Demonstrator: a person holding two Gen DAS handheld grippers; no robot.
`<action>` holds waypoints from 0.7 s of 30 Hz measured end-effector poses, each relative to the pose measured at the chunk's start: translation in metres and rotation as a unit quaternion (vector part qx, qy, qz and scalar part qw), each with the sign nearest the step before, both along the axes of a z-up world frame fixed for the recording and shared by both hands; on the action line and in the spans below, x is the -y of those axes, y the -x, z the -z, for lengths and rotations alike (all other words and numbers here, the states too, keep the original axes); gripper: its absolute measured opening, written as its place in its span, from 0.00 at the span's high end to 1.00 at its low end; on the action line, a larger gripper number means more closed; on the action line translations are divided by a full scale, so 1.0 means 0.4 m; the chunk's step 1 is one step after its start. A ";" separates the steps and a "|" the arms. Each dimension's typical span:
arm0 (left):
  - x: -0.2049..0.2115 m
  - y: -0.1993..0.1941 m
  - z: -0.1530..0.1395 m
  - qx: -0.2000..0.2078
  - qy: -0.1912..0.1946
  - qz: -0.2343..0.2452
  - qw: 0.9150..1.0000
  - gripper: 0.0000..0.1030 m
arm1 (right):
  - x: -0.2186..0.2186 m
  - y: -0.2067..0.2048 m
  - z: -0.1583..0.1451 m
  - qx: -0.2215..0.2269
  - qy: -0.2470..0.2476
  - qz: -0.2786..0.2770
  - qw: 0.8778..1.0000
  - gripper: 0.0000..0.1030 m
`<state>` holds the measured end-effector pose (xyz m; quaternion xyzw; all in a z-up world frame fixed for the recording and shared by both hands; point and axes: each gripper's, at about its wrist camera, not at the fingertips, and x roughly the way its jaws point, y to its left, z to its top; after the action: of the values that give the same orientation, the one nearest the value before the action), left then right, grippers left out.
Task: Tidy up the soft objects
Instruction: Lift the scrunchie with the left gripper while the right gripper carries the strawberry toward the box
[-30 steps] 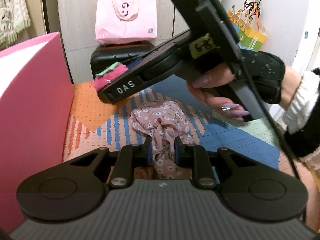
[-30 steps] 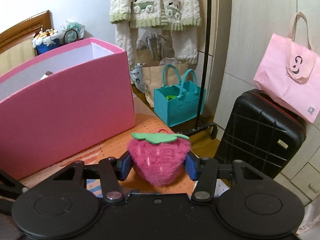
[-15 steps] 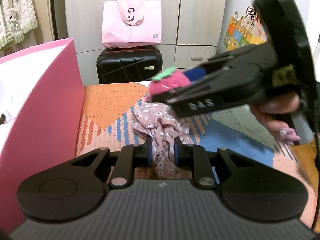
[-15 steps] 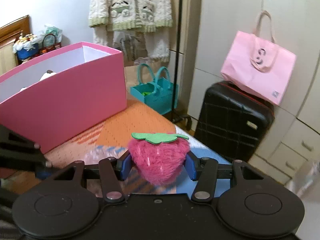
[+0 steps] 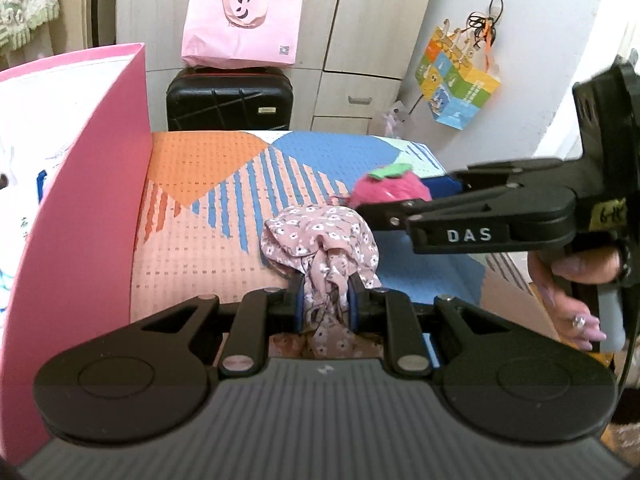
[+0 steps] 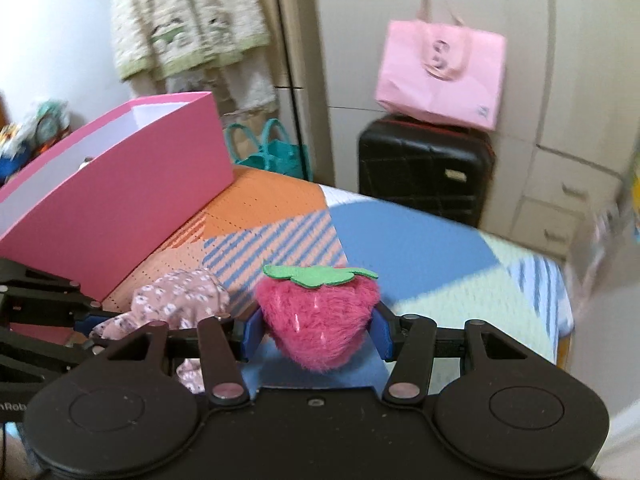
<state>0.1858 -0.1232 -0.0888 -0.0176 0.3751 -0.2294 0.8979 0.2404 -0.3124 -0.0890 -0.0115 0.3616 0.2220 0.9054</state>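
Note:
My left gripper [image 5: 326, 300] is shut on a dusty-pink floral fabric bundle [image 5: 320, 236], lifted a little over the patterned bedspread [image 5: 208, 184]. The same floral fabric [image 6: 180, 300] appears at the lower left of the right wrist view. My right gripper [image 6: 316, 332] is shut on a fluffy pink strawberry plush [image 6: 318, 316] with a green felt leaf. In the left wrist view that strawberry [image 5: 390, 188] hangs to the right of the fabric, held by the black right gripper [image 5: 362, 206] and a hand [image 5: 580, 280]. A big pink box [image 5: 88, 208] with a white inside stands at the left.
A black suitcase [image 5: 228, 100] with a pink tote bag [image 5: 242, 20] on it stands past the bed's far edge, before pale cupboards. A colourful paper bag [image 5: 458, 80] hangs on the right wall. A teal bag [image 6: 272, 152] sits on the floor behind the box [image 6: 120, 192].
The right gripper with the strawberry has swung from above the fabric to its right and lower. My left gripper has shifted a little, still gripping the fabric; the box now lies further left.

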 end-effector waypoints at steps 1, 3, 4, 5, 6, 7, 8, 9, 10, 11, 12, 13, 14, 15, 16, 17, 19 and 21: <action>-0.004 0.007 -0.003 0.000 0.000 0.002 1.000 0.82 | -0.001 0.017 0.001 -0.001 -0.002 0.007 1.000 0.43; -0.012 0.021 -0.009 -0.001 0.002 0.005 1.000 0.82 | 0.000 0.046 0.002 -0.001 -0.002 0.016 1.000 0.43; -0.016 0.027 -0.012 -0.002 0.004 0.007 1.000 0.82 | -0.003 0.062 0.001 0.000 0.000 0.021 1.000 0.43; -0.022 0.034 -0.015 -0.003 0.006 0.010 1.000 0.82 | -0.006 0.078 0.000 0.001 0.002 0.024 1.000 0.43; -0.027 0.041 -0.018 -0.005 0.009 0.013 1.000 0.82 | -0.009 0.095 0.000 0.002 0.003 0.027 1.000 0.43; -0.031 0.047 -0.021 -0.006 0.010 0.017 1.000 0.82 | -0.011 0.111 -0.001 0.002 0.002 0.028 1.000 0.43; -0.034 0.055 -0.025 -0.006 0.009 0.026 1.000 0.82 | -0.012 0.124 -0.002 0.001 0.000 0.028 1.000 0.43; -0.037 0.065 -0.030 -0.005 0.007 0.036 0.999 0.82 | -0.017 0.142 -0.003 0.000 0.001 0.029 1.000 0.43; -0.041 0.072 -0.035 -0.007 0.008 0.043 0.999 0.82 | -0.022 0.159 -0.005 0.000 0.003 0.030 1.000 0.43; -0.045 0.083 -0.041 -0.007 0.008 0.051 0.999 0.82 | -0.027 0.175 -0.006 0.001 0.006 0.031 0.999 0.43; -0.049 0.095 -0.046 -0.004 0.005 0.056 0.998 0.82 | -0.031 0.193 -0.009 0.001 0.005 0.034 0.999 0.43; -0.053 0.107 -0.052 -0.002 0.002 0.063 0.998 0.82 | -0.033 0.209 -0.014 -0.001 -0.002 0.034 0.999 0.43; -0.060 0.120 -0.057 -0.001 -0.002 0.071 0.997 0.82 | -0.032 0.228 -0.018 -0.007 -0.013 0.032 0.999 0.43; -0.065 0.132 -0.060 -0.003 -0.004 0.077 0.997 0.82 | -0.033 0.242 -0.022 -0.014 -0.023 0.031 0.999 0.43; -0.072 0.142 -0.064 -0.005 -0.006 0.084 0.996 0.82 | -0.036 0.258 -0.026 -0.020 -0.028 0.033 0.999 0.43; -0.080 0.154 -0.067 -0.010 -0.007 0.092 0.996 0.82 | -0.040 0.272 -0.031 -0.023 -0.029 0.034 0.999 0.43; -0.098 0.172 -0.073 -0.019 -0.010 0.104 0.994 0.82 | -0.049 0.298 -0.041 -0.029 -0.032 0.033 0.999 0.43; -0.123 0.191 -0.082 -0.026 -0.011 0.113 0.993 0.82 | -0.061 0.318 -0.052 -0.037 -0.037 0.026 0.998 0.43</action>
<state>0.1092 -0.0739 -0.0560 0.0288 0.4000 -0.3253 0.8564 0.1132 -0.2881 -0.0684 0.0394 0.3871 0.2116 0.8965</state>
